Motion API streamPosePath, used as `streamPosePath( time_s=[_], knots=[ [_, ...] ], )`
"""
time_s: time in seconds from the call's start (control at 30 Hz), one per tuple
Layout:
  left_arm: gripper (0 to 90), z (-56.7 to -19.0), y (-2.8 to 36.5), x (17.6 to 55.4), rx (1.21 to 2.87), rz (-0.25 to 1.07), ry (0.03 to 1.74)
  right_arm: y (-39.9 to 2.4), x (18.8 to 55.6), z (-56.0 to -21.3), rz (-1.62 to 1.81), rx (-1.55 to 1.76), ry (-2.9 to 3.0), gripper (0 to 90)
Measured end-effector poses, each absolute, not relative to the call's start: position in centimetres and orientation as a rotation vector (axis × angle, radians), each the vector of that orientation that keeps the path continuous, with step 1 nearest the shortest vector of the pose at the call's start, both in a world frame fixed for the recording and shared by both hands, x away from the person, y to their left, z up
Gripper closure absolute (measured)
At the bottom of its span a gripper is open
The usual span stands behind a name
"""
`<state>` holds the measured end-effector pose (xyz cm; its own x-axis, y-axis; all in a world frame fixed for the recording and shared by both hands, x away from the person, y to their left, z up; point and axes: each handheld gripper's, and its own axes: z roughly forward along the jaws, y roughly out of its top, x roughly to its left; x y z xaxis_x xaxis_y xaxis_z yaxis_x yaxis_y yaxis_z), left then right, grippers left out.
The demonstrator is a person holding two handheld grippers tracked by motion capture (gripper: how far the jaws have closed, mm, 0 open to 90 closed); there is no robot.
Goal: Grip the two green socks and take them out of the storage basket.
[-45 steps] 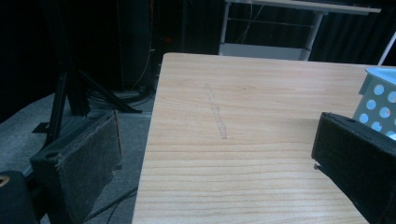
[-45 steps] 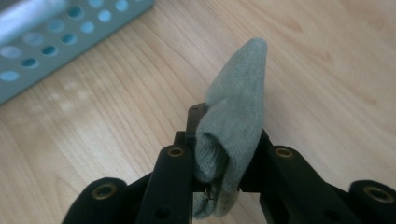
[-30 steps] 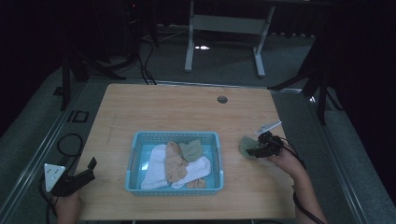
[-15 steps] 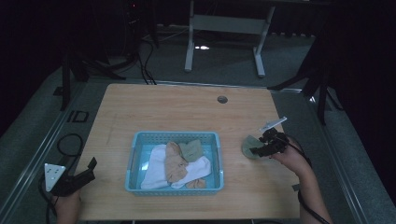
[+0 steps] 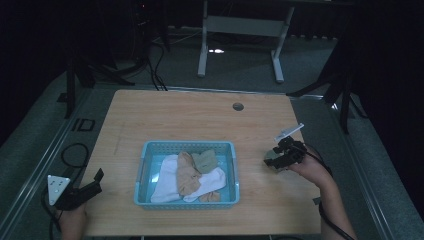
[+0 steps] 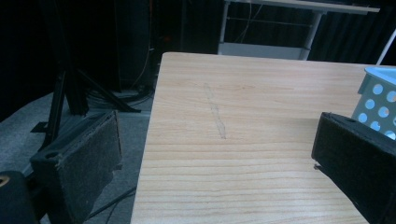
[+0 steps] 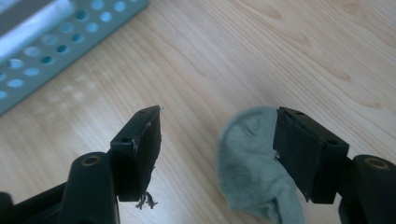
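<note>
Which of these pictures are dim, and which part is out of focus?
High view: dim, dark around the table. Left gripper view: sharp wood grain, bright. Right gripper view: the grey sock between the open fingers looks soft, out of focus.

Both grippers are black: the left gripper (image 5: 98, 176) carries a grey three-cornered plate, the right gripper (image 7: 217, 154) shows frayed, screw-holed jaws.
</note>
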<state>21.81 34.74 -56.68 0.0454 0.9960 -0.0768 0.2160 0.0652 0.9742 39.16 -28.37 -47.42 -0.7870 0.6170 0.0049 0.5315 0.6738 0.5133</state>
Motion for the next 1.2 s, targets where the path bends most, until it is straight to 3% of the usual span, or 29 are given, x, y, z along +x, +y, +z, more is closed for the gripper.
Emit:
streamPosePath(
  time_s=[0.67, 1.2],
  knots=[
    [1.5, -56.7, 34.8, 21.8, 1.334, 0.999, 1.356, -22.2, 38.5, -44.0, 0.828, 0.750, 2.788, 34.7],
    [1.5, -56.7, 34.8, 21.7, 1.337, 0.993, 1.348, -16.1, 38.3, -43.4, 0.841, 0.557, 2.851, 34.8]
  ],
)
